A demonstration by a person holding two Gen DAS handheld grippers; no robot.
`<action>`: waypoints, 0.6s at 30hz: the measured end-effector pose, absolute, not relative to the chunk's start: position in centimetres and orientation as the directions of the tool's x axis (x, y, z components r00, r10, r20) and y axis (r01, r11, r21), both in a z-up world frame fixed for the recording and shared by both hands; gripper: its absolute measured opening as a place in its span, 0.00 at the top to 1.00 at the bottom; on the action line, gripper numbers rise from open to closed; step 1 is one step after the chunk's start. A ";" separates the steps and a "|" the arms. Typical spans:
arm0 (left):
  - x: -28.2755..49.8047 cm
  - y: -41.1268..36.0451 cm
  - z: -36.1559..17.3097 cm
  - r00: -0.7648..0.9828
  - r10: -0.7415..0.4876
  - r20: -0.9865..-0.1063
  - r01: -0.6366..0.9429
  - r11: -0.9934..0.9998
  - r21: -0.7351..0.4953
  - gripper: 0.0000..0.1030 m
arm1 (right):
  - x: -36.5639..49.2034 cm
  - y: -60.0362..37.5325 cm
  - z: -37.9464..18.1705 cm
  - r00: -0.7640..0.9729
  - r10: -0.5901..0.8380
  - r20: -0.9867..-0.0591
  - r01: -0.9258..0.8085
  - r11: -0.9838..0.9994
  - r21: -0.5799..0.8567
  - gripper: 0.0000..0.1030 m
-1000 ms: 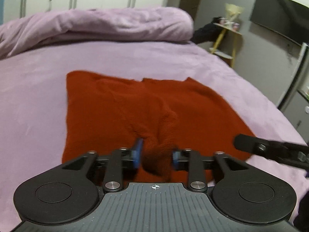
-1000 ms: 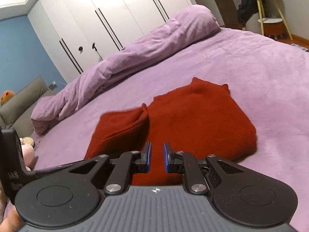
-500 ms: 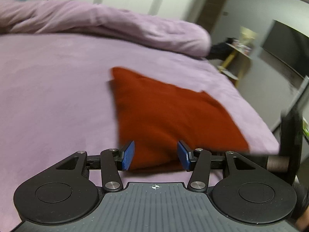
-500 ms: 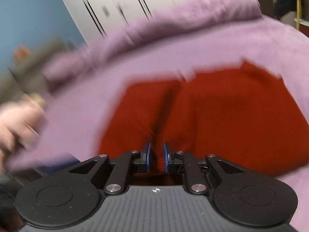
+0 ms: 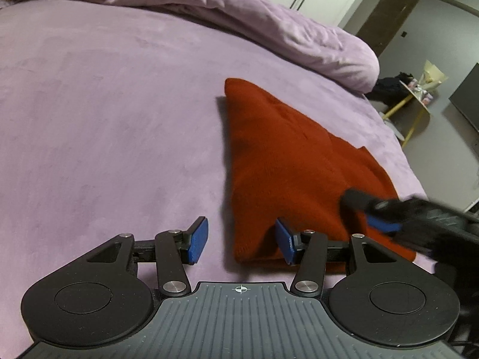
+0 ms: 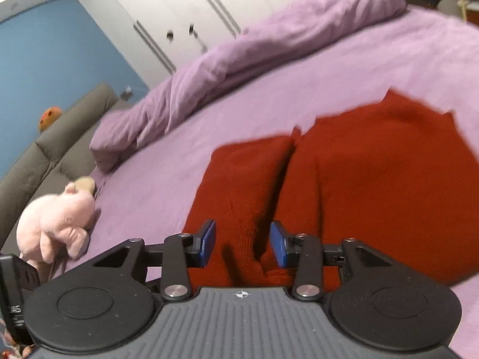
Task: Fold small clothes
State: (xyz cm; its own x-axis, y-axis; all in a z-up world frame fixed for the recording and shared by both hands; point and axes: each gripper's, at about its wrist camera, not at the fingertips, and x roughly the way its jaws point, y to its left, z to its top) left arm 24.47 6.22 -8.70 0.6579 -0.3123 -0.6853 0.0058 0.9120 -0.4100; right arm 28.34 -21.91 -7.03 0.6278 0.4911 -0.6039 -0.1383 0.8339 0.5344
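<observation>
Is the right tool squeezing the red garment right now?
Apart. In the right wrist view the right tool has just been opening; red garment lies between its blue pads, with gaps showing on both sides.

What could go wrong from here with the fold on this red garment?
1. The right gripper has just been opening its jaws over the red knit garment; the pads look clear of the cloth, so the released flap could spring back open.
2. The left gripper straddles the garment's near corner; closing here may bunch it.
3. The soft purple bedcover could let the layers shift.
</observation>
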 end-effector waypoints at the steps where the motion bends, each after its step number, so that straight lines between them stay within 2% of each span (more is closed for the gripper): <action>1: 24.6 6.2 -8.5 0.660 -0.311 -0.684 0.006 0.912 -0.410 0.46 | 28.9 -21.5 -7.7 0.603 0.494 -0.626 -0.127 0.835 0.536 0.66; 2: 24.7 6.2 -8.4 0.664 -0.311 -0.680 0.007 0.912 -0.410 0.45 | 29.2 -21.3 -8.3 0.586 0.500 -0.638 -0.123 0.833 0.540 0.82; 3: 24.7 6.2 -8.2 0.670 -0.310 -0.674 0.008 0.912 -0.411 0.45 | 29.3 -21.2 -8.7 0.574 0.509 -0.641 -0.128 0.829 0.544 0.87; 7: 25.3 5.7 -8.1 0.679 -0.306 -0.667 0.013 0.914 -0.406 0.42 | 27.3 -21.8 -8.0 0.615 0.483 -0.623 -0.115 0.836 0.536 0.92; 10: 26.0 4.7 -8.9 0.655 -0.316 -0.686 0.019 0.915 -0.403 0.42 | 27.2 -22.3 -9.4 0.601 0.431 -0.673 -0.048 0.860 0.507 0.92; 13: 26.4 4.4 -9.7 0.638 -0.326 -0.698 0.028 0.915 -0.402 0.42 | 27.2 -22.4 -10.7 0.587 0.439 -0.680 -0.095 0.872 0.481 0.92; 14: 26.4 4.6 -9.7 0.644 -0.326 -0.692 0.029 0.914 -0.404 0.41 | 27.4 -22.4 -10.1 0.578 0.456 -0.677 -0.120 0.868 0.482 0.88; 16: 26.4 5.2 -9.7 0.644 -0.332 -0.689 0.026 0.910 -0.414 0.39 | 27.8 -23.8 -9.0 0.598 0.489 -0.635 -0.128 0.841 0.526 0.73; 18: 26.5 5.6 -9.9 0.637 -0.341 -0.691 0.008 0.900 -0.437 0.38 | 28.5 -25.7 -8.3 0.655 0.454 -0.604 -0.064 0.830 0.555 0.30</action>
